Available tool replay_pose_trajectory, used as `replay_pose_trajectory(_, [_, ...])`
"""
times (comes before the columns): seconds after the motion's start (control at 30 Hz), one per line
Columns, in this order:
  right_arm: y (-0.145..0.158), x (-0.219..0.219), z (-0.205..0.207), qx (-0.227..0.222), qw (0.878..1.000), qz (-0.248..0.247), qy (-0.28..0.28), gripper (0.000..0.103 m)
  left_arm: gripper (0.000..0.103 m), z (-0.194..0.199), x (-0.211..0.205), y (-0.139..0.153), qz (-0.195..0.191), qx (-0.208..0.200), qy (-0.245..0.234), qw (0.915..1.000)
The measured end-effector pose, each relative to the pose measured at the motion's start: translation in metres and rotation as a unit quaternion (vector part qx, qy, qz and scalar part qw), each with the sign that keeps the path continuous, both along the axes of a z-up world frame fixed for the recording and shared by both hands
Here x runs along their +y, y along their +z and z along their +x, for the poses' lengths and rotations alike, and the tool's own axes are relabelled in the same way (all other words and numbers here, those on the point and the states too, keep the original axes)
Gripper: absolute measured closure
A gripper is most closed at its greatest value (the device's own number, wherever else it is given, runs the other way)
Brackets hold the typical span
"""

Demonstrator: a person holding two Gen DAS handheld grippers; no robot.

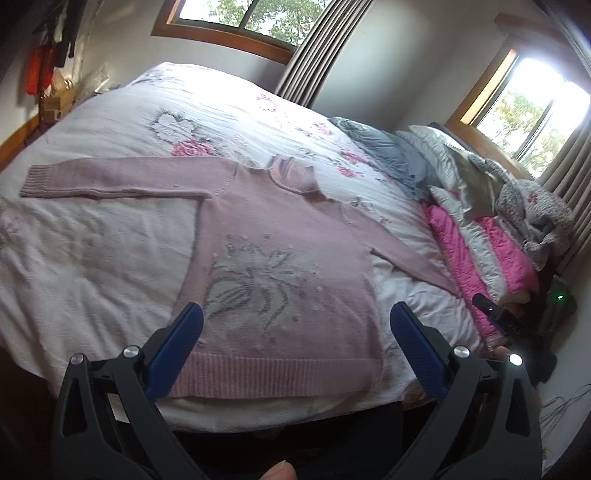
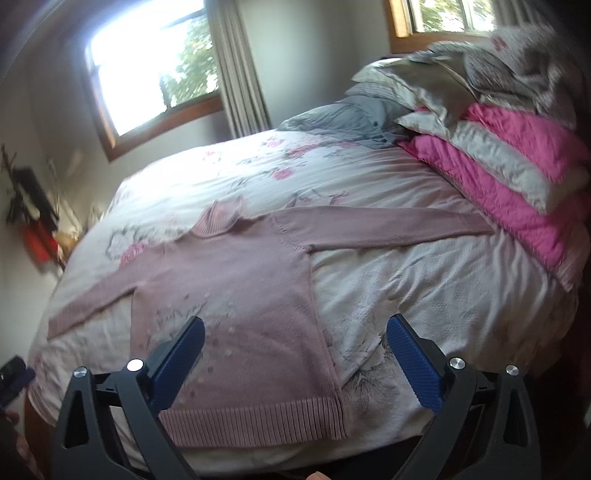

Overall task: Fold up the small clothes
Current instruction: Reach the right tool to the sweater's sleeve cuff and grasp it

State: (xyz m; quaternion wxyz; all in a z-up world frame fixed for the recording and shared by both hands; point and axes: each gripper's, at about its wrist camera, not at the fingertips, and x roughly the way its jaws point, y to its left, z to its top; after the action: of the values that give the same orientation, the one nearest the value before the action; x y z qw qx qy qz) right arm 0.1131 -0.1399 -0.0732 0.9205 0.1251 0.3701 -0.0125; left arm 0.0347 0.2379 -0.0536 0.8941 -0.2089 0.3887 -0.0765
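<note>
A home bedroom: bed (image 1: 110, 122), stacked pillows (image 2: 517, 147), curtained windows (image 1: 236, 14).

A sweater (image 1: 280, 236) lies flat on the bed (image 1: 110, 236), sleeves outspread, pillows (image 1: 476, 206) to its right.

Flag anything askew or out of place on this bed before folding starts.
Nothing stands out. The pink sweater lies flat, front up, sleeves spread, on the floral bedspread. Its right cuff reaches the stacked pink bedding.

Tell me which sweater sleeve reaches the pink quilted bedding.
The right-hand sleeve: its cuff ends at the pink quilt. The other sleeve lies on white bedspread.
</note>
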Motion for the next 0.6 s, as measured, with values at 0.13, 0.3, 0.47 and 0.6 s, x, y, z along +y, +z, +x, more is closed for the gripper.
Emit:
replay_pose_trajectory(0.13, [-0.029,-0.087,0.034,0.010,0.995,0.035,-0.091,0.013,0.003,0.023,-0.017,-0.009,0.050,0.001,-0.009,0.9987])
replay_pose_trajectory(0.3, [-0.071,-0.213,0.075,0.037,0.972,0.154,-0.172,0.038,0.003,0.051,-0.034,-0.026,0.029,0.043,-0.031,0.9982])
replay_pose_trajectory(0.47, [-0.123,-0.333,0.111,0.034,0.918,0.304,-0.251,0.078,0.003,0.077,-0.064,-0.038,0.012,0.065,-0.072,0.9953])
replay_pose_trajectory(0.6, [-0.159,-0.399,0.145,0.029,0.889,0.350,-0.293,0.079,0.003,0.096,-0.086,-0.048,-0.012,0.084,-0.093,0.9920])
